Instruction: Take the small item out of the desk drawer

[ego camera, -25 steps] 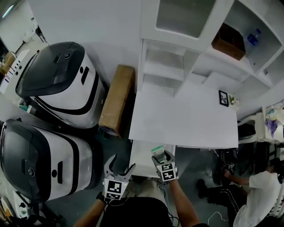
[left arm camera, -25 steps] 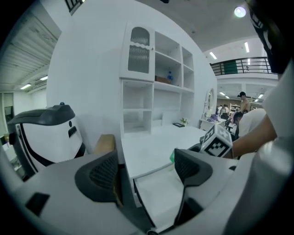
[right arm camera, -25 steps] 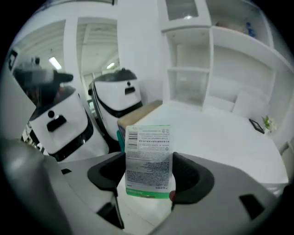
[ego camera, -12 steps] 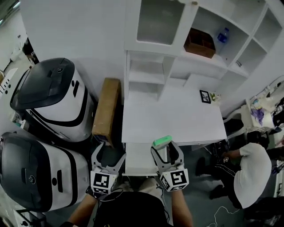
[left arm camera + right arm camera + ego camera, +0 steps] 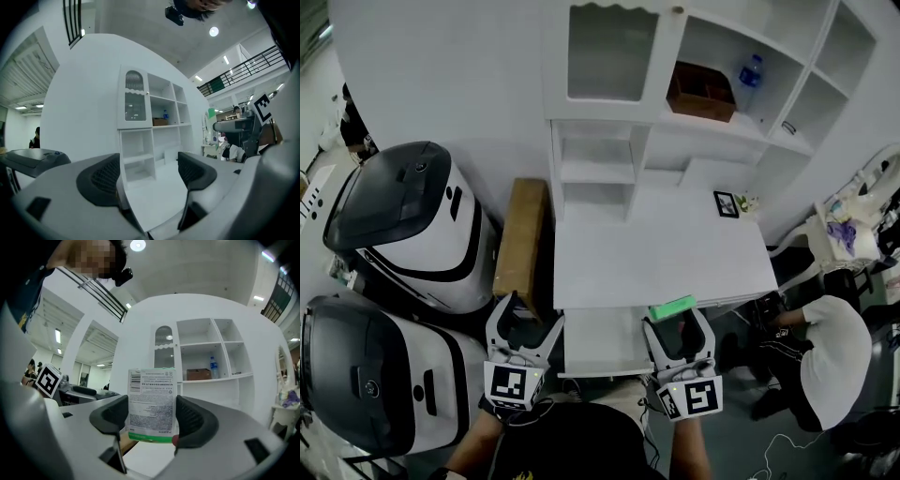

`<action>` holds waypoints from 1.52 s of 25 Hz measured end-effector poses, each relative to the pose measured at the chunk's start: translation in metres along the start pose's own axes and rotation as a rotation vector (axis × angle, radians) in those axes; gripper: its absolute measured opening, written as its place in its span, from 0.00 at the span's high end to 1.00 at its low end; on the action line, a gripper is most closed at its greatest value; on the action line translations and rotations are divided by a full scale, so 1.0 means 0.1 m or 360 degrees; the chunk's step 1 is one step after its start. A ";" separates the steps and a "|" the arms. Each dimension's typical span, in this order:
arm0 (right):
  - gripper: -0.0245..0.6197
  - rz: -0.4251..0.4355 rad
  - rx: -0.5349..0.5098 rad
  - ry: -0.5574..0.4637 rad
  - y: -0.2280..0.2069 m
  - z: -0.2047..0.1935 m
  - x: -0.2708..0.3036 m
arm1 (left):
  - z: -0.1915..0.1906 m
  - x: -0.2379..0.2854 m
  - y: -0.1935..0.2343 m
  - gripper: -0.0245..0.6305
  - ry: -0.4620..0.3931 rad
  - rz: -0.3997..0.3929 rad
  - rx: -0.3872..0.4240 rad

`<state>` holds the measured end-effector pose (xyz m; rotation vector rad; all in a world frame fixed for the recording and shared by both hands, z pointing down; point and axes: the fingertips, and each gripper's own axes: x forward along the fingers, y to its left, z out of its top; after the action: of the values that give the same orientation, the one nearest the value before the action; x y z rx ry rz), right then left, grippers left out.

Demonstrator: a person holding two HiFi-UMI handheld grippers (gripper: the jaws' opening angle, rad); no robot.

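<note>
A small green-and-white packet (image 5: 152, 404) with printed text and a barcode stands between the jaws of my right gripper (image 5: 152, 420), which is shut on it. In the head view the packet (image 5: 672, 307) shows as a green strip at the tips of the right gripper (image 5: 678, 323), over the front edge of the white desk (image 5: 666, 253) and to the right of the pulled-out drawer (image 5: 600, 342). My left gripper (image 5: 524, 325) hangs open and empty beside the drawer's left side. In the left gripper view its jaws (image 5: 145, 176) stand apart with only the desk top between them.
A white hutch with shelves (image 5: 675, 112) rises at the desk's back, holding a brown box (image 5: 701, 92) and a water bottle (image 5: 752, 73). A brown carton (image 5: 520, 234) stands left of the desk, beside two large black-and-white machines (image 5: 412, 220). A person (image 5: 825, 347) crouches at the right.
My right gripper has risen out of the drawer with the packet and moved right, to the desk's front edge. The left gripper has stayed open by the drawer. The head view has shifted.
</note>
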<state>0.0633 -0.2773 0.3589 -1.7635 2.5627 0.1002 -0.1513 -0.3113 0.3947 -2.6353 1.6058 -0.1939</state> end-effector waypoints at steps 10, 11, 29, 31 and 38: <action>0.45 -0.0066 -0.0038 -0.0092 -0.27 0.33 0.00 | 0.13 0.18 -0.04 0.36 -0.0002 -0.0045 0.0039; 0.45 -0.0069 -0.0040 -0.0089 -0.26 0.34 0.01 | 0.12 0.19 -0.05 0.36 -0.0006 -0.0051 0.0031; 0.45 -0.0034 -0.0220 0.0038 0.01 0.27 0.02 | 0.33 0.17 0.02 0.37 -0.0227 -0.0059 0.0000; 0.45 -0.0026 -0.0225 0.0039 0.04 0.28 0.02 | 0.33 0.16 0.01 0.37 -0.0226 -0.0061 -0.0008; 0.45 -0.0031 -0.0243 0.0046 0.07 0.30 0.00 | 0.30 0.08 0.03 0.37 -0.0210 -0.0055 -0.0031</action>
<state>0.0559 -0.2728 0.3293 -1.8527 2.6218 0.2792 -0.1466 -0.3209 0.3650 -2.6297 1.5295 -0.0053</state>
